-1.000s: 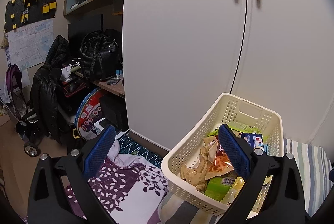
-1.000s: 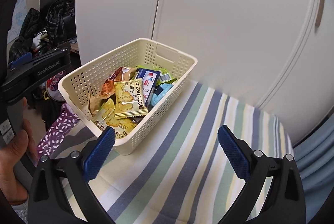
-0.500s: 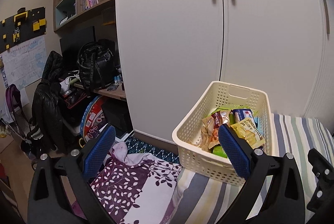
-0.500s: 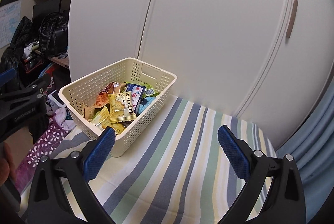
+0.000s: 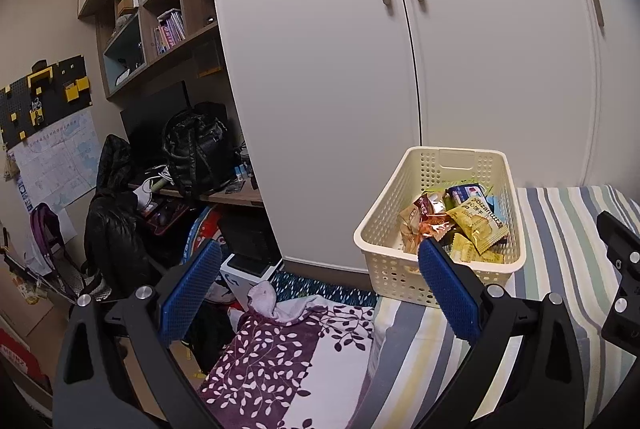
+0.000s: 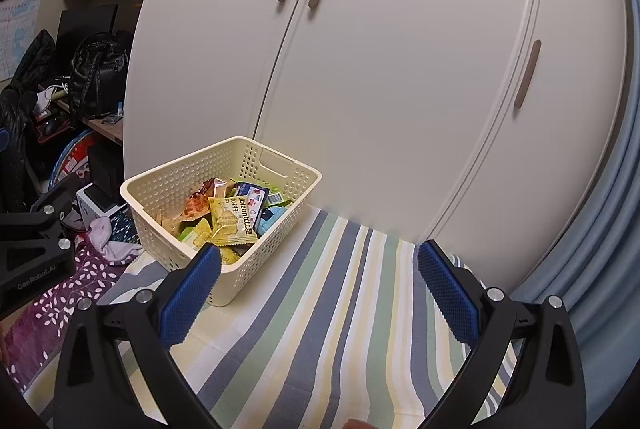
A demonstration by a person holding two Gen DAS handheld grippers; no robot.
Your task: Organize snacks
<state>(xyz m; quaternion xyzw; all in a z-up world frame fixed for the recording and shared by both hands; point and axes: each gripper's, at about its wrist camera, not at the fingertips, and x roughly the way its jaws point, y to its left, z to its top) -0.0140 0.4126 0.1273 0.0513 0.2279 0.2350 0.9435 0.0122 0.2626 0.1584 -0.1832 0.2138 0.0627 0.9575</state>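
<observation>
Right wrist view: cream basket (image 6: 276,249) of snack packets (image 6: 234,219) on striped bedding (image 6: 340,309), beside wardrobe doors (image 6: 400,69).
Left gripper (image 5: 320,289) and right gripper (image 6: 318,287): jaws spread, empty; basket apparently near the bedding's edge.

Perforated matt plastic is seen on the basket (image 6: 256,265); glossy foil on snack packets (image 6: 232,217); striped cloth (image 6: 340,329) beneath.

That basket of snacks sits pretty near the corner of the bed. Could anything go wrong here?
Possibly. The cream basket stands on the striped sheet close to the bed's corner, above the purple leaf-print cloth, so a nudge might tip it off. The yellow packet lies loose on top of the heap and could slide out. Both the left gripper and the right gripper are open and empty, so nothing steadies it.
</observation>
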